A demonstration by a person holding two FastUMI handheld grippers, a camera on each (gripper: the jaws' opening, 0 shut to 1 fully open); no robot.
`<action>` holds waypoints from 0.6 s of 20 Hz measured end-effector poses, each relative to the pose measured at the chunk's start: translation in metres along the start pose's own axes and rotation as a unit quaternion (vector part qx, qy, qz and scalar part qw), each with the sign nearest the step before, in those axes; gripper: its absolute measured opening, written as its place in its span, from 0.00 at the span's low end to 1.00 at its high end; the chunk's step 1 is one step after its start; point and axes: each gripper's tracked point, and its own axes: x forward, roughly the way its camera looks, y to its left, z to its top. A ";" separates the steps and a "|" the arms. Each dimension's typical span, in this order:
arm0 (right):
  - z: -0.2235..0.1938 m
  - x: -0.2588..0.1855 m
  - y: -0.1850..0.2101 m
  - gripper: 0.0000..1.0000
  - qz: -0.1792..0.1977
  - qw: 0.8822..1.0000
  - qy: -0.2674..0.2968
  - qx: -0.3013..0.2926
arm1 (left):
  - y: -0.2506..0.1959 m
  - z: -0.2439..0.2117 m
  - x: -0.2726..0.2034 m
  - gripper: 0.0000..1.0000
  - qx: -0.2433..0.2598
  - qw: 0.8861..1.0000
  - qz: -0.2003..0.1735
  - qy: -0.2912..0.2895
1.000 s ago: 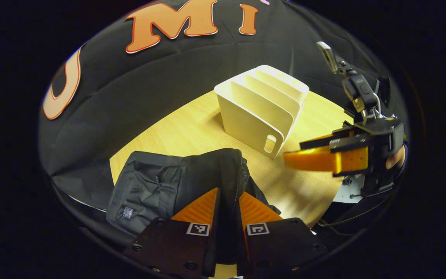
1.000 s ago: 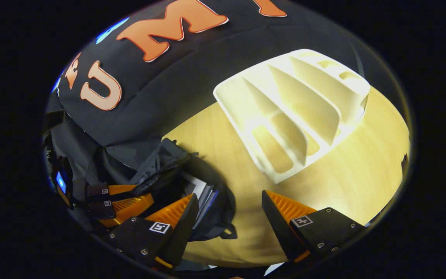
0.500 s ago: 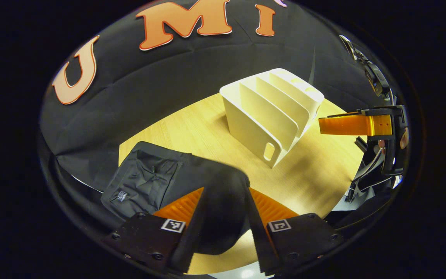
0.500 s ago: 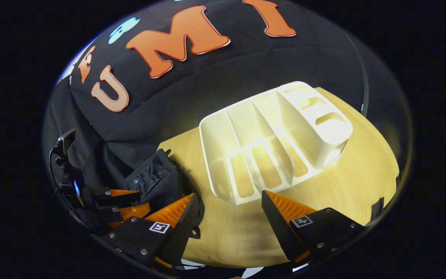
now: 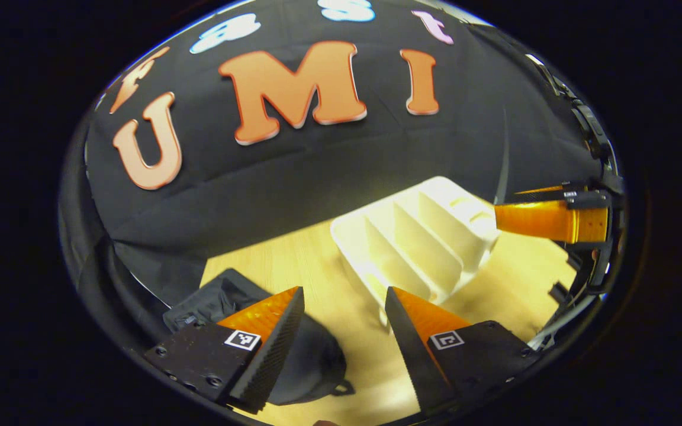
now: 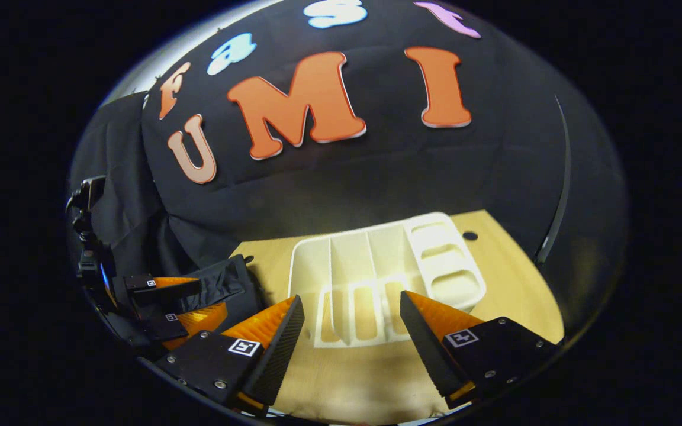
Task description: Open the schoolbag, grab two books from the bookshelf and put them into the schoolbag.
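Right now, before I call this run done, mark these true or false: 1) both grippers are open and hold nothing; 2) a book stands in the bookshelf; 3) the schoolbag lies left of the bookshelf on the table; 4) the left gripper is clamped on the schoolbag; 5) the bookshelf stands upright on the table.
1) True. The left gripper and the right gripper both have their fingers spread with nothing between them.
2) False. The slots of the bookshelf that show look empty.
3) True. In the right gripper view the schoolbag lies left of it on the table.
4) False. It hangs open above the schoolbag, touching nothing.
5) True.
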 end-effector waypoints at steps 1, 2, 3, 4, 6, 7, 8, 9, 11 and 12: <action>0.016 -0.005 -0.005 0.97 -0.004 1.000 -0.022 -0.020 | -0.008 0.018 -0.003 0.91 -0.011 1.000 0.011 -0.026; 0.032 -0.009 -0.009 0.97 -0.007 0.998 -0.042 -0.038 | -0.009 0.029 -0.007 0.90 -0.023 0.998 0.021 -0.049; 0.044 -0.015 -0.012 0.97 -0.009 0.997 -0.058 -0.052 | -0.014 0.046 -0.014 0.92 -0.032 0.997 0.028 -0.071; 0.055 -0.018 -0.014 0.97 -0.008 0.996 -0.073 -0.060 | -0.013 0.054 -0.017 0.92 -0.040 0.994 0.039 -0.092; 0.069 -0.023 -0.016 0.97 -0.007 0.994 -0.092 -0.066 | -0.015 0.080 -0.025 0.92 -0.055 0.988 0.055 -0.130; 0.074 -0.028 -0.017 0.97 -0.006 0.993 -0.100 -0.066 | -0.019 0.092 -0.032 0.92 -0.058 0.985 0.061 -0.150; 0.077 -0.030 -0.019 0.97 -0.007 0.992 -0.109 -0.066 | -0.020 0.103 -0.039 0.92 -0.060 0.981 0.071 -0.169; 0.080 -0.029 -0.019 0.97 -0.007 0.991 -0.115 -0.067 | -0.023 0.114 -0.049 0.92 -0.059 0.977 0.078 -0.188; 0.083 -0.032 -0.018 0.96 -0.008 0.990 -0.127 -0.069 | -0.027 0.134 -0.058 0.95 -0.056 0.969 0.083 -0.227; 0.085 -0.034 -0.016 0.96 -0.008 0.989 -0.132 -0.071 | -0.025 0.141 -0.066 0.95 -0.056 0.962 0.097 -0.248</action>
